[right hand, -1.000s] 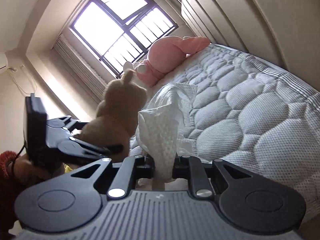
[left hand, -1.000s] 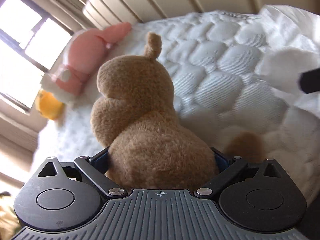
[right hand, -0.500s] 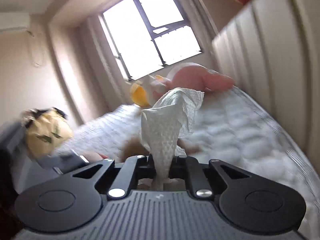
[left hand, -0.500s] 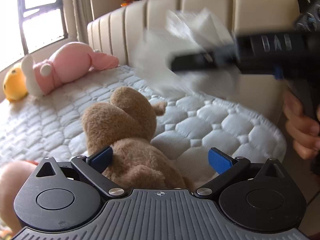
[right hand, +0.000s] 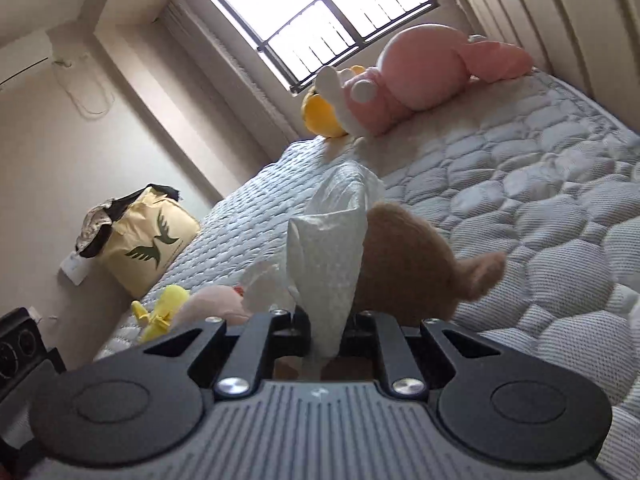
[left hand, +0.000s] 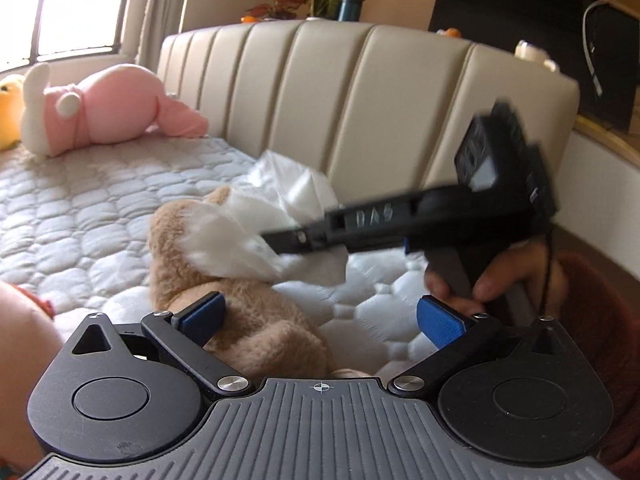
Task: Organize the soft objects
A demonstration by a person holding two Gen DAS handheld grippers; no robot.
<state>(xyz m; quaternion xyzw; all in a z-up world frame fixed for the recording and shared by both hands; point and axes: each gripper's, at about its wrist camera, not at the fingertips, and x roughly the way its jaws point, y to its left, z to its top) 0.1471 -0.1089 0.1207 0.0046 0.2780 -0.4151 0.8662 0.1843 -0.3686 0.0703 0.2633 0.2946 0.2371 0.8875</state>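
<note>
A brown plush toy (left hand: 240,316) lies on the quilted mattress (left hand: 80,216), right in front of my left gripper (left hand: 320,316). That gripper is open, its blue pads (left hand: 440,326) spread; the left pad is against the plush. My right gripper (right hand: 328,320) is shut on a white tissue (right hand: 328,256). In the left wrist view it (left hand: 280,240) holds the tissue (left hand: 256,236) against the top of the plush. The plush also shows in the right wrist view (right hand: 404,268), just behind the tissue.
A pink and white plush (left hand: 100,108) and a yellow plush (left hand: 8,108) lie at the far end by the window. A padded headboard (left hand: 360,100) runs along the bed. A pink plush (right hand: 216,300), a small yellow toy (right hand: 160,312) and a yellow bag (right hand: 148,244) sit at the near left.
My left gripper opened and let go of the brown plush, which now lies on the mattress. My right gripper swung down and brought the tissue onto the plush.
</note>
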